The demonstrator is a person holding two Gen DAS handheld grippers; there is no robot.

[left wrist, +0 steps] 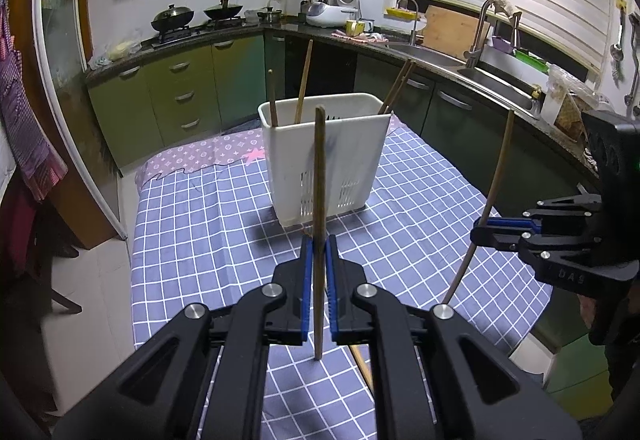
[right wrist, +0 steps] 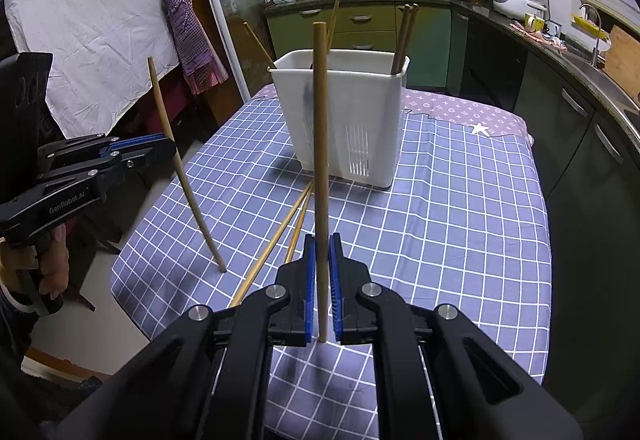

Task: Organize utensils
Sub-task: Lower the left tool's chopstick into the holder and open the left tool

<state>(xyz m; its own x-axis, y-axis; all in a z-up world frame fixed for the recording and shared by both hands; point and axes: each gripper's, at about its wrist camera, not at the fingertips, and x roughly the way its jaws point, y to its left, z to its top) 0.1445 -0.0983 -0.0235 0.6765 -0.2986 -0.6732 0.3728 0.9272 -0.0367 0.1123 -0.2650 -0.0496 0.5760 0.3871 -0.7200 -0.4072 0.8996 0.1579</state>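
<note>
A white slotted utensil holder (left wrist: 324, 156) (right wrist: 348, 112) stands on the blue checked tablecloth (left wrist: 200, 224) (right wrist: 460, 224), with several chopsticks (right wrist: 404, 36) leaning inside it. My left gripper (left wrist: 319, 240) (right wrist: 172, 148) is shut on a dark brown chopstick (left wrist: 319, 168) (right wrist: 180, 168), held nearly upright just in front of the holder, its lower tip near the cloth. To its right, my right gripper (right wrist: 321, 238) (left wrist: 478, 230) is shut on a lighter chopstick (right wrist: 320, 120) (left wrist: 496, 184), also upright. Two loose chopsticks (right wrist: 280, 236) lie crossed on the cloth between the grippers.
Green kitchen cabinets (left wrist: 180, 92) and a counter with a sink (left wrist: 492, 80) curve around the far and right sides. A checked apron (right wrist: 184, 24) hangs at the left. The table's edge (right wrist: 120, 280) drops to floor on the left. A hand (right wrist: 52, 264) holds the left gripper's handle.
</note>
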